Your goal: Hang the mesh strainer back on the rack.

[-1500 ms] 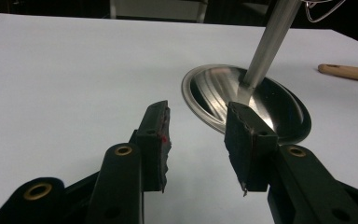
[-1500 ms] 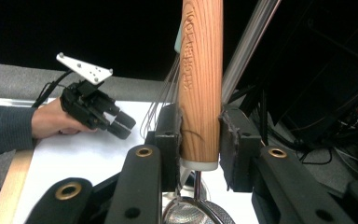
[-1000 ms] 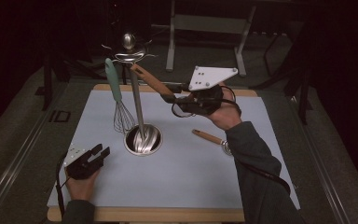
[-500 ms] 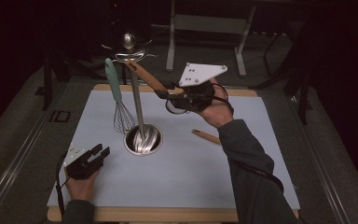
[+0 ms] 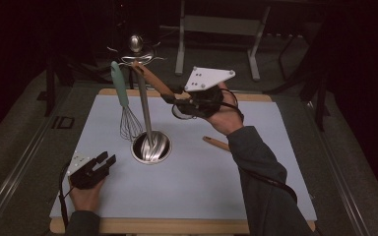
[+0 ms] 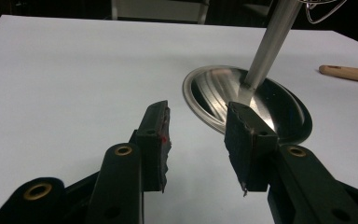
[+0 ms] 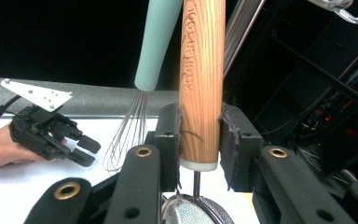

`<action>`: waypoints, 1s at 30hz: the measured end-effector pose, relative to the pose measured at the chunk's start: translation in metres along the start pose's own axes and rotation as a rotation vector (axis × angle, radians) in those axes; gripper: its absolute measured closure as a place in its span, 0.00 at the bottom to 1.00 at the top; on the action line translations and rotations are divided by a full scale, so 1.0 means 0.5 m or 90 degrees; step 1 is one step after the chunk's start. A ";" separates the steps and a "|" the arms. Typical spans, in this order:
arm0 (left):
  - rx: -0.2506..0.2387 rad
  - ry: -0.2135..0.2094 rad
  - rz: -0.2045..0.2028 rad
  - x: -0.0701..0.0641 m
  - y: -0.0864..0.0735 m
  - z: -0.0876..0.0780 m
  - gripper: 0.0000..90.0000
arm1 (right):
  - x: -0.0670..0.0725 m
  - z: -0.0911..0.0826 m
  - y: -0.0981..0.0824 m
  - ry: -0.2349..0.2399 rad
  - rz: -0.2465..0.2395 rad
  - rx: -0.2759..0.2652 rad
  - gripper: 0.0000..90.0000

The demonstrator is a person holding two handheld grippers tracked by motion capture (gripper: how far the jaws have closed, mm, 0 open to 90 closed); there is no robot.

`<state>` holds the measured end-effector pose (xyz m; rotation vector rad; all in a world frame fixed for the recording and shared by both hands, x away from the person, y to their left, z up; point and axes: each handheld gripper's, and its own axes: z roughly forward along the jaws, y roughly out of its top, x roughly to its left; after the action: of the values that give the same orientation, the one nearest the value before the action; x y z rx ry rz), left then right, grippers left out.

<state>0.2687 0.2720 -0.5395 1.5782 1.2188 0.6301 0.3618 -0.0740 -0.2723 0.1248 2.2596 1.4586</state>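
A metal utensil stand has a round base (image 5: 151, 147) and a pole (image 5: 144, 105) with wire hooks at the top. A whisk with a mint-green handle (image 5: 125, 113) hangs beside the pole. My right gripper (image 5: 174, 97) is up in the air right of the pole, shut on a wooden handle (image 7: 201, 84) whose far end reaches the hooks. Wire mesh (image 7: 198, 214) shows below that handle's near end. My left gripper (image 5: 106, 162) rests on the white mat at the front left, open and empty, its jaws (image 6: 198, 135) pointing at the base (image 6: 279, 100).
A second wooden-handled utensil (image 5: 216, 143) lies on the white mat (image 5: 256, 187) right of the stand. The mat covers a wooden tabletop. Dark frames and a metal rack (image 5: 216, 29) stand behind the table.
My right gripper has shifted a little left and tilted, bringing the wooden handle's far end up to the hooks. The left gripper has stayed put.
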 end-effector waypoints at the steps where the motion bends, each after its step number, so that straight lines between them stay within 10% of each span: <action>1: 0.000 0.000 0.000 0.000 0.000 0.000 0.67 | 0.000 0.001 0.000 -0.002 0.001 0.001 0.78; 30: -0.001 0.001 0.000 -0.001 0.000 0.000 0.67 | 0.031 0.048 -0.020 -0.010 0.007 0.040 0.66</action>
<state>0.2685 0.2718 -0.5395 1.5767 1.2199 0.6322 0.3595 -0.0533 -0.2941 0.1673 2.2973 1.3872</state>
